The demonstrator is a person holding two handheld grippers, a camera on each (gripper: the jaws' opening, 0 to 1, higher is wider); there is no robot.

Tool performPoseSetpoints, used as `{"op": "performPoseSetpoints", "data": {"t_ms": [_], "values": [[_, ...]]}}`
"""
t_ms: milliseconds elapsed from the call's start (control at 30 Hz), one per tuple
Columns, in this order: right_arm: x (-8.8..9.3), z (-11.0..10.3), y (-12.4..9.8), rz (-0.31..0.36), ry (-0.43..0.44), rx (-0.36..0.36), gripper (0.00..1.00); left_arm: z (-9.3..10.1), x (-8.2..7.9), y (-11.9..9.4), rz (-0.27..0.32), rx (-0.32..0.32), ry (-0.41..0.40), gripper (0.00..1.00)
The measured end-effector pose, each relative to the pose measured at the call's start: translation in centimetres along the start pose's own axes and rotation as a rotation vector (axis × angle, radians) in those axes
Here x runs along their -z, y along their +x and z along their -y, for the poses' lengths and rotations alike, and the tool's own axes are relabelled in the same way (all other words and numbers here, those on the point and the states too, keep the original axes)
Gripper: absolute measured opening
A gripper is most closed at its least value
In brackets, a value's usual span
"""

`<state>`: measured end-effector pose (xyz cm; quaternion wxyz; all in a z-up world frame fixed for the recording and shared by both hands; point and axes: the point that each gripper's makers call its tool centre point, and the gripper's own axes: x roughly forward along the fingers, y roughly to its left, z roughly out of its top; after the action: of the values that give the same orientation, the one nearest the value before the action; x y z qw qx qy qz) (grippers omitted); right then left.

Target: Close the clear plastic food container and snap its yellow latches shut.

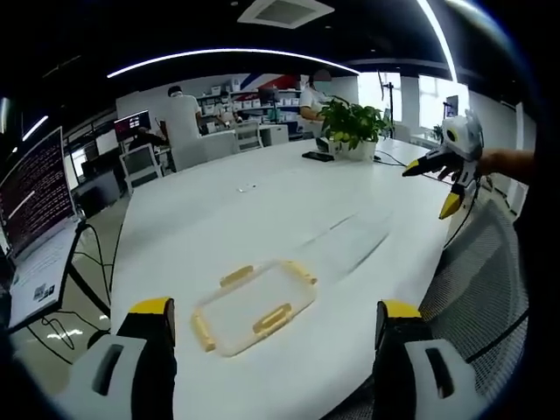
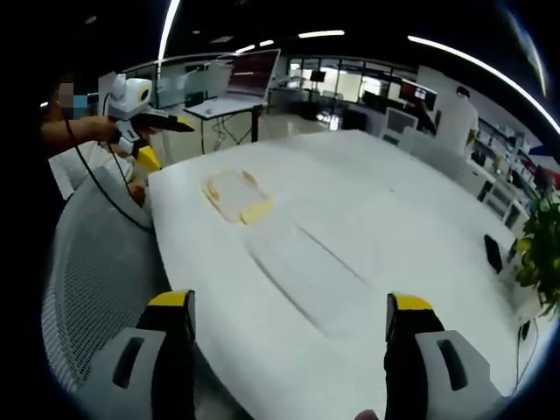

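Note:
A clear lid (image 1: 254,306) with yellow latches (image 1: 272,318) on its sides lies flat on the white table (image 1: 262,210), just ahead of my open left gripper (image 1: 274,308). Beyond it lies a faint clear container (image 1: 350,245), apart from the lid. My right gripper (image 1: 430,188) hangs open past the table's right edge, held by a hand. In the right gripper view the lid (image 2: 234,194) sits near the table's far left edge and the container (image 2: 306,262) lies closer to my open right gripper (image 2: 289,304). The left gripper (image 2: 164,142) hovers open beside the lid's end.
A potted plant (image 1: 353,127) and a dark phone (image 1: 317,157) stand at the table's far end. A laptop (image 1: 39,236) on a stand is at left. A mesh chair (image 1: 486,271) sits by the table's near edge. People and desks fill the background.

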<state>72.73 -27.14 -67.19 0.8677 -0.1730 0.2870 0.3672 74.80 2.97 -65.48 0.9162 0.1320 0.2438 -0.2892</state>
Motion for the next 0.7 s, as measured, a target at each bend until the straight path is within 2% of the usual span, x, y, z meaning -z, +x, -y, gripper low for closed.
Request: {"op": "performPoseSetpoints", "data": {"t_ms": [700], "values": [[-2.5,-1.3,3.0,-0.022,-0.135,-0.117,0.81,-2.9,2.0,0.6,-0.093,0.026,0.084,0.85]]}}
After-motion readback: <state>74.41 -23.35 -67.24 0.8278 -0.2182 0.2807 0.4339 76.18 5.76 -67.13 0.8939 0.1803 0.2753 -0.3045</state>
